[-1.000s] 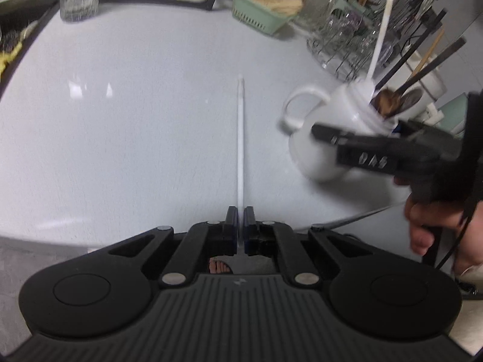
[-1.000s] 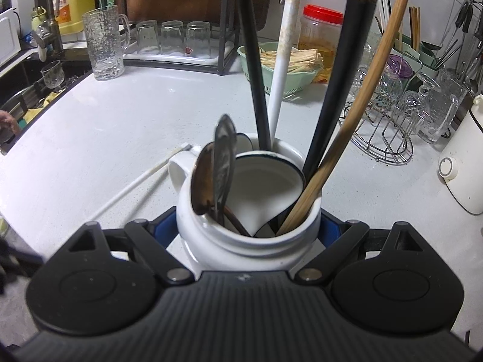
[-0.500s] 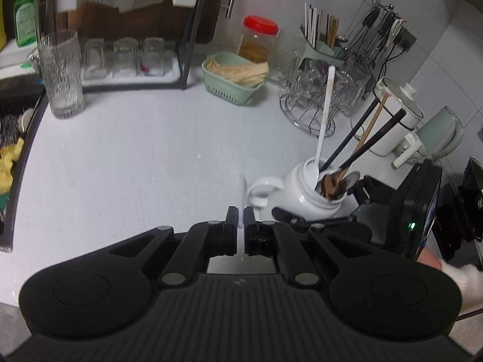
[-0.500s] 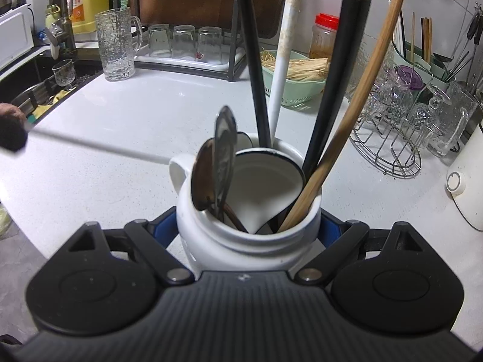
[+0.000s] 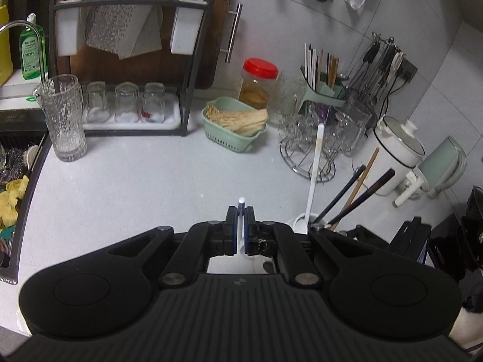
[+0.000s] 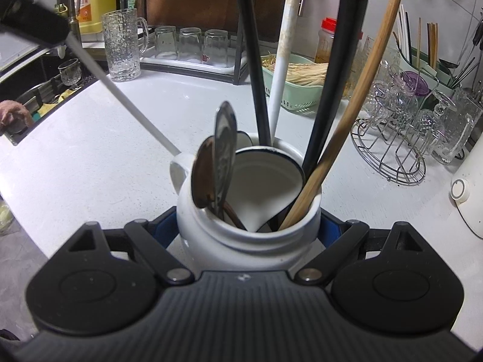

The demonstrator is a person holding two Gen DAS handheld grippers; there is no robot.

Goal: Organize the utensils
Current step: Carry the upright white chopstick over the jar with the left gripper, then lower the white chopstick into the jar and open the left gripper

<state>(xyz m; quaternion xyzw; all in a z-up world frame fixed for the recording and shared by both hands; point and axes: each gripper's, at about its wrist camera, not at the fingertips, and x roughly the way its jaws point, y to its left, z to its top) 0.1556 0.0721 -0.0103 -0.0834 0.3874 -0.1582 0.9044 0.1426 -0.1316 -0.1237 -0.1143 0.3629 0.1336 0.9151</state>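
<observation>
Left gripper (image 5: pixel 241 215) pinches a slim white chopstick (image 6: pixel 120 93) — right gripper (image 6: pixel 247 229) clasps the glossy jug (image 6: pixel 241 235).

You have one white ceramic jug (image 6: pixel 247 211) holding two metal spoons (image 6: pixel 215 163) — plus three small upturned glasses (image 5: pixel 125 102), one tall textured glass tumbler (image 5: pixel 65 117), one red-lidded jar (image 5: pixel 256 83).

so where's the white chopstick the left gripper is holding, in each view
Left wrist: white chopstick low centre, seen end-on, pinched in the left gripper.
Right wrist: it crosses the upper left as a long diagonal, its tip near the white jar.
Shared landmark: the green basket.
</observation>
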